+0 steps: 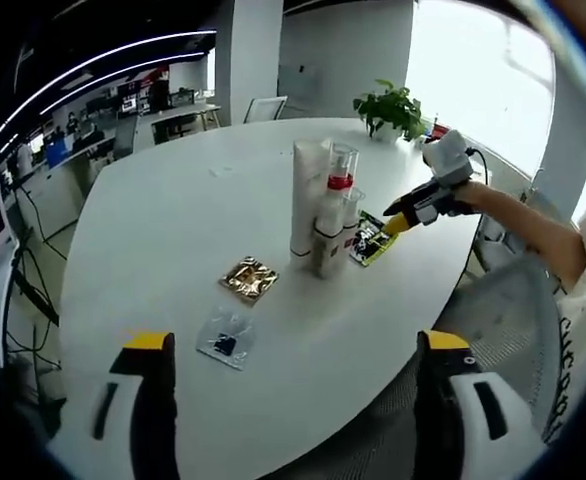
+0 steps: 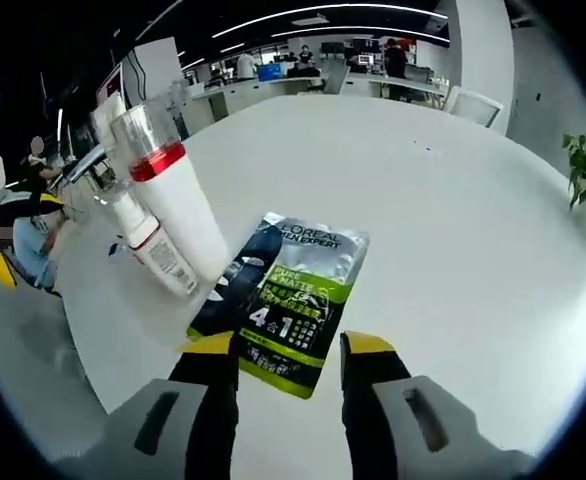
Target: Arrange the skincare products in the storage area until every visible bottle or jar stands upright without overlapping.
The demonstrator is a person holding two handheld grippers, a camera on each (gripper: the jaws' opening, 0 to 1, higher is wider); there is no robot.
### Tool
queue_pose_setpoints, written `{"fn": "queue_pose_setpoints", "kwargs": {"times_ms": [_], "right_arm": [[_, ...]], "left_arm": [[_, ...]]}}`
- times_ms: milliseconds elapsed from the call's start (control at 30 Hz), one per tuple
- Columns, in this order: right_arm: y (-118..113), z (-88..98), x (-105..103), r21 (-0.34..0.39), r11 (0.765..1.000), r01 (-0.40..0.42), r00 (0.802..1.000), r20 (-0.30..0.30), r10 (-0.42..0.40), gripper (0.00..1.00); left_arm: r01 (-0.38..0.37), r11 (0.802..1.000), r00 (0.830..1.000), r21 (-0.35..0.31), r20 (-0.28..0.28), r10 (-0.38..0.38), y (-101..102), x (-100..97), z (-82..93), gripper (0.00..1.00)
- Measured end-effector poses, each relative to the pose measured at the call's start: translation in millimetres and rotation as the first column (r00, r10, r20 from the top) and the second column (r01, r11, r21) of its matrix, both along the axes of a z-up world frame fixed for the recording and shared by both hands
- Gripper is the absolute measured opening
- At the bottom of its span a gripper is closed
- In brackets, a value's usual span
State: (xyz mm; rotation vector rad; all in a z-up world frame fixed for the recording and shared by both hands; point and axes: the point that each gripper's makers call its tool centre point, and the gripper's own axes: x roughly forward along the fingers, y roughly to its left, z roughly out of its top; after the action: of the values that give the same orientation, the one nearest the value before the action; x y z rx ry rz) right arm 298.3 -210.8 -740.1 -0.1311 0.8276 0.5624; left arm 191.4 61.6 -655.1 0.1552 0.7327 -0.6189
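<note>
Plainly the right gripper (image 2: 290,358) is lining up on the green-and-black sachet (image 2: 285,300), which lies flat on the white surface (image 2: 453,230); its yellow-tipped jaws stand apart, one either side of the sachet's near edge, not yet closed on it, and I judge that the flat packet is being taken because it lies right against the standing bottles. Those bottles sit in a tight cluster near the right edge of the surface: a tall white tube (image 1: 307,195), a clear-capped bottle with a red collar (image 1: 339,180), and a shorter white bottle (image 1: 327,240) in front, all upright and just beside one another, presumably gathered so as to keep them together in one spot. Nearer the left gripper (image 1: 293,365), whose jaws hang wide apart and empty over the near edge, lie a gold foil sachet (image 1: 249,278) and a small clear packet (image 1: 224,338), both flat, well apart from the bottles. The surface is a broad white oval, otherwise bare save a potted plant (image 1: 391,108) at its far end; beyond it there is an open-plan office with desks, monitors and ceiling strip lights, and bright windows on the right.
</note>
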Motion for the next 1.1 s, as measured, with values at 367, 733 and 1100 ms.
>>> {"fn": "queue_pose_setpoints", "kwargs": {"times_ms": [367,733,1100], "right_arm": [[-6,-15.4,1,-0.008,1.0,0.003,0.998,-0.058,-0.004,0.26],[-9,-24.2,4,-0.047,0.999,-0.009,0.996,-0.084,0.005,0.16],[-14,-26.4,5,-0.14,0.989,-0.04,0.996,-0.081,0.029,0.03]], "left_arm": [[-0.004,1.0,1.0,-0.009,-0.019,0.003,0,-2.2,-2.4,0.92],[-0.008,1.0,1.0,-0.012,-0.028,0.008,-1,-3.2,-2.6,0.92],[0.009,1.0,0.999,-0.016,-0.041,-0.009,-8,-3.7,-5.1,0.9]]}}
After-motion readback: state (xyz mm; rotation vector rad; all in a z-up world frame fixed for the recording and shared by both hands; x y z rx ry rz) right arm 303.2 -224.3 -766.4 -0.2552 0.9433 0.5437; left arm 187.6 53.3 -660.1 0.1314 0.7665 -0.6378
